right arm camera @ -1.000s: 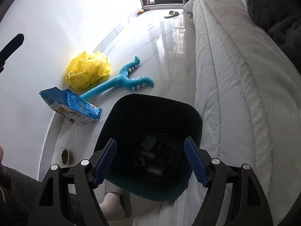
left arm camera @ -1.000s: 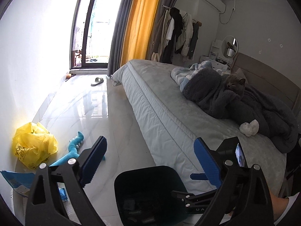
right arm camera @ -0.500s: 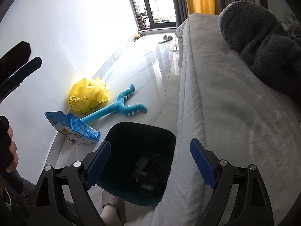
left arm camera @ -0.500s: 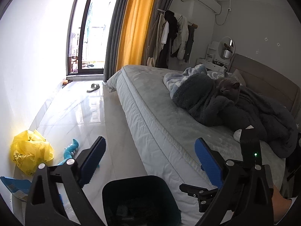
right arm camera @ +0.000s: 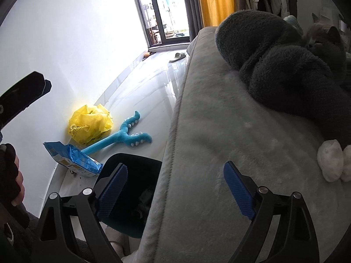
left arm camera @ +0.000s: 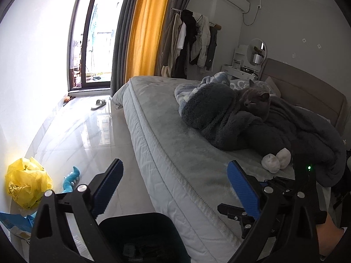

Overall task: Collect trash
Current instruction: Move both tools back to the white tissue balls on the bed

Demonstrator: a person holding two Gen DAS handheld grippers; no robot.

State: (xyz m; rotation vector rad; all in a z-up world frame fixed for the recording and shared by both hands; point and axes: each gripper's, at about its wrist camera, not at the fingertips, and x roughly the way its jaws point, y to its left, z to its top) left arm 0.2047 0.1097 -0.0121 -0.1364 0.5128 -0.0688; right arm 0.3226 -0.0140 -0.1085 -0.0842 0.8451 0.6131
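Observation:
My left gripper [left arm camera: 175, 173] is open and holds nothing; it hangs over the bed's edge, above a dark bin [left arm camera: 142, 221] on the floor. My right gripper [right arm camera: 176, 171] has its jaws opening with nothing between them, over the bed edge beside the same bin [right arm camera: 136, 160], which holds dark scraps. Two white crumpled wads [left arm camera: 276, 163] [right arm camera: 331, 162] lie on the grey bed cover, ahead and to the right of both grippers. On the floor by the wall lie a yellow plastic bag [right arm camera: 91, 125] [left arm camera: 26, 182] and a blue packet [right arm camera: 72, 161].
A grey cat [left arm camera: 256, 100] rests on a heap of dark fleece blankets [right arm camera: 285, 65] on the bed. A blue plush toy [right arm camera: 122, 137] lies on the glossy floor, a slipper [left arm camera: 98, 104] near the balcony door. A person's foot shows under the bin.
Both views have risen and swung from over the bin towards the bed top. The bin has slid low in both frames, the white wads have come into the right wrist view, and the right jaws have widened.

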